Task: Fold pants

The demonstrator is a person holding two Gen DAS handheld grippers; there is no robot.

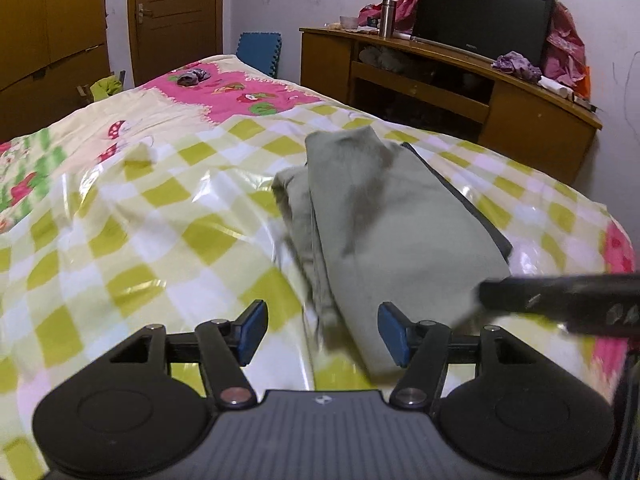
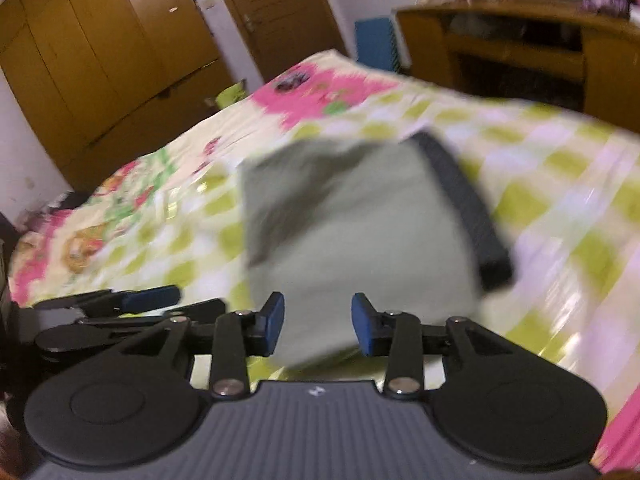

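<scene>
Olive-green pants (image 1: 384, 216) lie folded into a thick rectangle on the bed, with a dark waistband (image 1: 460, 196) along their right edge. My left gripper (image 1: 324, 332) is open just in front of the fold's near left corner, and its blue pads (image 1: 254, 332) do not touch the cloth. The right gripper's black finger (image 1: 560, 300) reaches in from the right, over the near right corner. The right wrist view is blurred. It shows the pants (image 2: 360, 220) straight ahead and my right gripper (image 2: 319, 326) open at their near edge, pads apart. The left gripper (image 2: 152, 298) sits beside it.
The bed (image 1: 140, 220) has a yellow-green checked cover under glossy plastic, and a small dark cloth (image 1: 194, 77) lies at its far end. A wooden TV stand (image 1: 460, 92) stands beyond the right side. A wardrobe (image 1: 52, 40), a door (image 1: 176, 16) and a blue foam mat (image 1: 260, 46) stand behind.
</scene>
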